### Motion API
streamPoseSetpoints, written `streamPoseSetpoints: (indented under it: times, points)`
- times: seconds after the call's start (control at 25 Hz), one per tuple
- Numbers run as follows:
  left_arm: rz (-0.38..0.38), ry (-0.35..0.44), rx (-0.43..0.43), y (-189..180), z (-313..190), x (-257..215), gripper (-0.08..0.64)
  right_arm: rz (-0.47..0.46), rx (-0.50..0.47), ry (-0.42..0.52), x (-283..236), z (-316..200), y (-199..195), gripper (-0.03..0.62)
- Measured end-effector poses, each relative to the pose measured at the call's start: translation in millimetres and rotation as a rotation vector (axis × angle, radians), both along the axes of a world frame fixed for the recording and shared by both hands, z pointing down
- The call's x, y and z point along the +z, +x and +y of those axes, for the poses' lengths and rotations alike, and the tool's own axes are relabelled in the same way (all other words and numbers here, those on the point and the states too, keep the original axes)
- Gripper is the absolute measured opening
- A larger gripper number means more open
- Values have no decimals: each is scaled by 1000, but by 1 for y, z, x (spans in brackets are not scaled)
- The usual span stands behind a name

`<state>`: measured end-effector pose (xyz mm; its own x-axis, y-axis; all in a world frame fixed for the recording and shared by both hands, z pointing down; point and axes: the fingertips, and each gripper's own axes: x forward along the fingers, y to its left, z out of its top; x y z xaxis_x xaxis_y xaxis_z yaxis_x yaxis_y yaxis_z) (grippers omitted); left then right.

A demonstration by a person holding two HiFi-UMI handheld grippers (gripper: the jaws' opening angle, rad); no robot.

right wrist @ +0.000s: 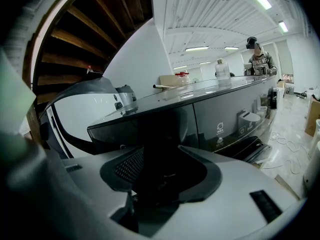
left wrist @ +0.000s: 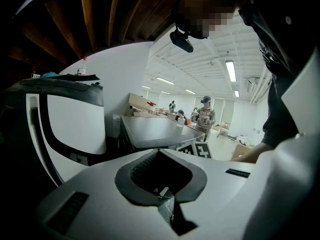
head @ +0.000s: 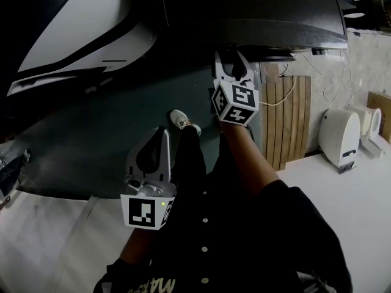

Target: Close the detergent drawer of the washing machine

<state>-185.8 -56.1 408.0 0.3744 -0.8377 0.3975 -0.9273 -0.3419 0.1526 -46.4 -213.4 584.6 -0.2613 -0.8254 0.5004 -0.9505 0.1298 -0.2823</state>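
The left gripper [head: 159,133] hangs low over the floor, away from the washer [head: 256,11], its jaws together and empty. The right gripper [head: 232,63] is up at the washer's front edge, jaws spread, holding nothing. Just ahead of them sits the drawer [right wrist: 150,121], seemingly flush with the panel, though it is dark there.

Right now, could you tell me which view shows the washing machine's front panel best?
The right gripper view: the front panel faces the camera, with its printed symbols visible. The head view looks down on the machine's top, so the panel is hidden. The left gripper view shows mainly the top.
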Motion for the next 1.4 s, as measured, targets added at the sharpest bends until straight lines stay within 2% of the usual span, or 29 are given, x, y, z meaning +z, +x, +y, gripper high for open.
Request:
streamPoseSetpoints:
  times: [0.24,0.44,0.52,0.6,0.68,0.88,1.0,1.12,1.4]
  points:
    - [0,20,-9,1,-2,-8,9,-7,-29,5,0,1,0,207]
    - [-3,55,-22,3,-5,-20,9,-16,-69,-6,-2,3,11,176]
    - [2,70,-31,3,-7,-25,9,-3,-100,-1,-9,7,13,176]
    - [18,52,-46,4,-7,-28,9,10,-136,16,-19,11,15,167]
    - [26,43,-58,6,-7,-32,9,14,-188,43,-36,16,12,142]
    - [-3,138,-59,7,-13,-51,9,12,-334,148,-92,33,10,54]
    - [8,146,-84,6,-14,-60,9,-20,-399,205,-126,42,16,41]
    - [10,163,-96,6,-17,-70,9,-32,-412,237,-158,41,27,38]
    - [7,220,-104,5,-24,-91,9,-28,-374,299,-216,40,59,38]
